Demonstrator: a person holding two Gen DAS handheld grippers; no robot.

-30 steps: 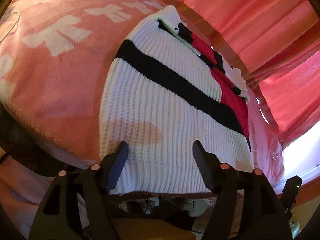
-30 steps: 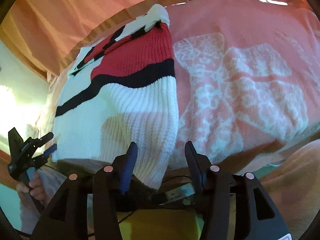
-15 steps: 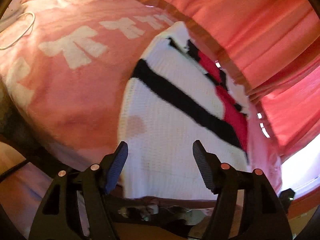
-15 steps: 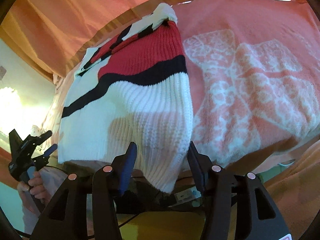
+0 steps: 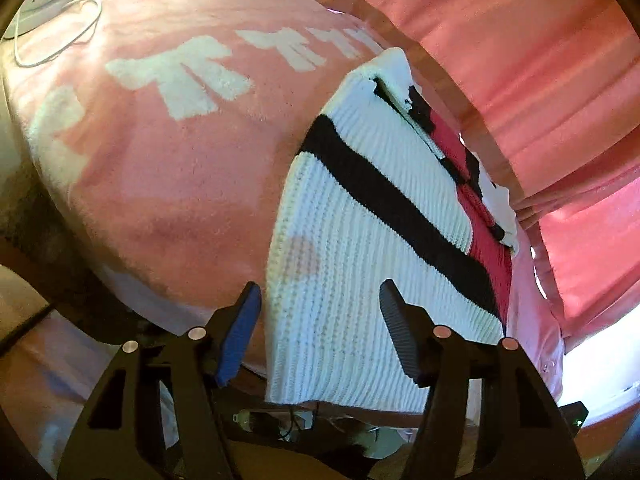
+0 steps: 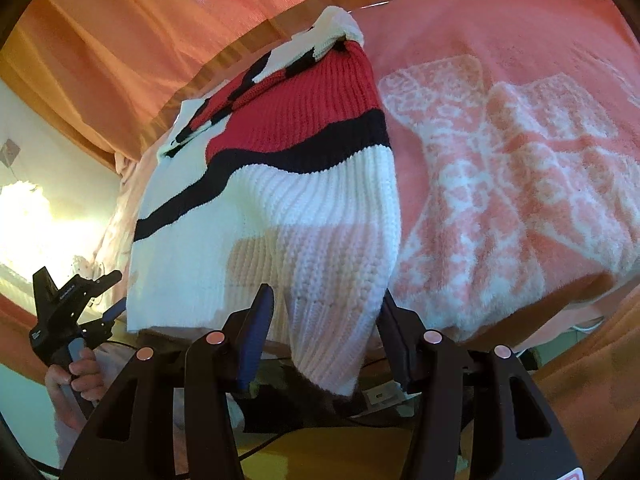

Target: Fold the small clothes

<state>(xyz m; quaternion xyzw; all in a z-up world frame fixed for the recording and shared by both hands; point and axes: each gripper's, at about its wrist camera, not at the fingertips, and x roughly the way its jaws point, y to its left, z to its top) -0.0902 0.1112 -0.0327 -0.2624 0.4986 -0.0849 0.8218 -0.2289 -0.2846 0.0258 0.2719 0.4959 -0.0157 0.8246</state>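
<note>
A knitted sweater [image 5: 368, 240], white with a black stripe and a red upper part, lies flat on a pink blanket. Its hem hangs over the near edge. My left gripper [image 5: 320, 300] is open, its jaws astride the hem's left corner, not closed on it. In the right wrist view the sweater [image 6: 304, 200] shows its red part at the top. My right gripper [image 6: 326, 304] is open around the drooping right hem corner [image 6: 336, 344]. The left gripper [image 6: 76, 300] also shows there, held in a hand at the far left.
The pink blanket [image 5: 160, 140] with white patterns covers the surface, also shown in the right wrist view [image 6: 520, 180]. Pink curtains [image 5: 520, 60] hang behind it. A white cable [image 5: 56, 36] lies at the far left corner. Cables and clutter sit below the near edge.
The left gripper has shifted left, so the sweater's left edge now sits between its jaws. The right gripper has moved closer to the drooping hem corner. Both stay open.
</note>
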